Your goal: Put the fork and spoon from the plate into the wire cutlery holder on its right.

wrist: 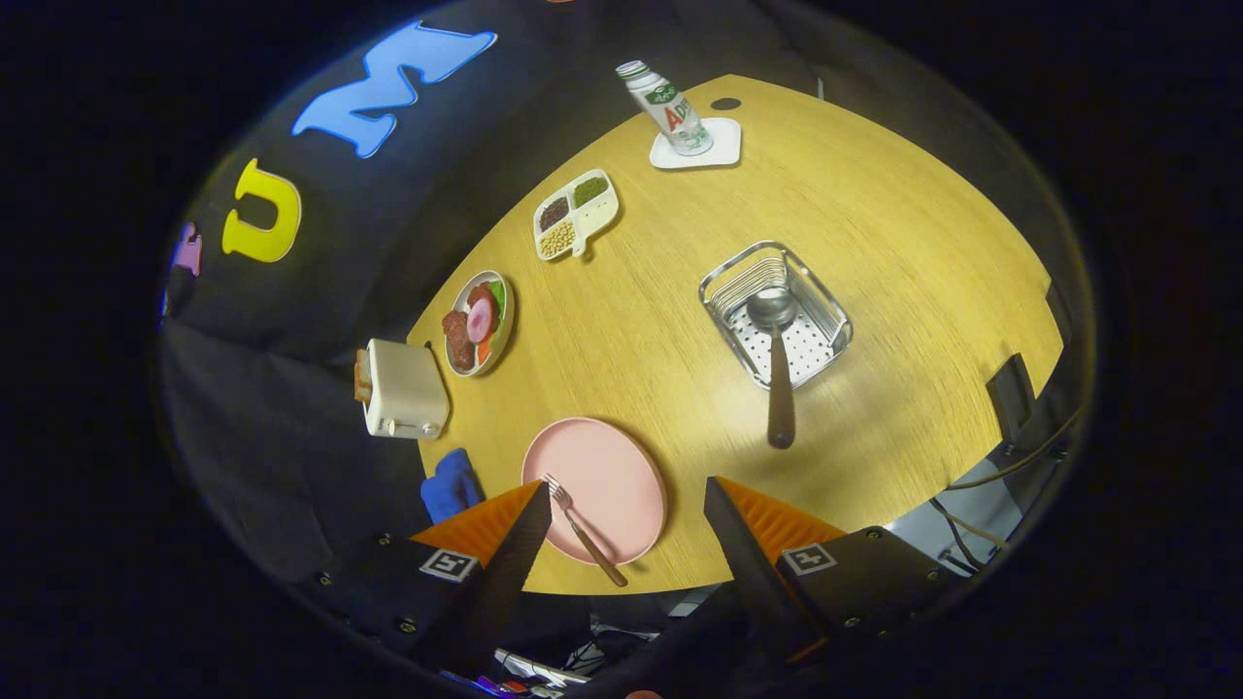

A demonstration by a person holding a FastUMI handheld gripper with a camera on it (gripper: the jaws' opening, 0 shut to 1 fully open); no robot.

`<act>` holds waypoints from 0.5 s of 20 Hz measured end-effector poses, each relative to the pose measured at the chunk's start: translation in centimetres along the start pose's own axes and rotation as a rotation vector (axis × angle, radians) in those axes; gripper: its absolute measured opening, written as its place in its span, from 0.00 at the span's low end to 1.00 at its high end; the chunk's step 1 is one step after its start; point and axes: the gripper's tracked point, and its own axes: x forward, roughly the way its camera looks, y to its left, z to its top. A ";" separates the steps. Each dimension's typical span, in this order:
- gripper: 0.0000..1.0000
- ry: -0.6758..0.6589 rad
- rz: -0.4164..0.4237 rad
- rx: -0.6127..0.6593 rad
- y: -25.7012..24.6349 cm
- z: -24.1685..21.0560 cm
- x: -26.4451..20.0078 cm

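A fisheye view looks down from above onto a light wooden table [874,243] in a dark booth.

Farthest left, at the table's edge, stands a cream toaster [405,391] with a slice of bread showing at its side. Just below it, off the table edge, is a piece of blue cloth [450,485]. Right of the toaster sits a small plate of food [479,321], holding dark and pink pieces with some green and orange. Farther along and beyond it lies a white divided dish [576,214] with three compartments of dark, green and pale beans.

Near the fingers is a round pink plate [607,466]. A fork [583,529] rests on it, tines toward the plate's middle, handle reaching past the near rim.

The gripper [626,529] hovers above the table with its fingers spread wide, holding nothing; the pink plate and fork show between them.

Toward the far edge, a white bottle [670,109] with a green cap stands on a white square coaster [714,150].

Right of the plate sits the wire cutlery holder [821,301], a rectangular metal basket. The spoon [777,364] has its bowl inside the holder, while its dark handle sticks out over the near rim.

At the far right edge, cables [1010,466] trail off the table.
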 end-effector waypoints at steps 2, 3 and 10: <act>0.98 0.029 0.005 -0.039 1.0 -1.4 0.7; 0.98 0.042 0.002 -0.065 1.3 -2.1 1.2; 0.98 0.170 -0.027 -0.237 3.3 -7.3 5.8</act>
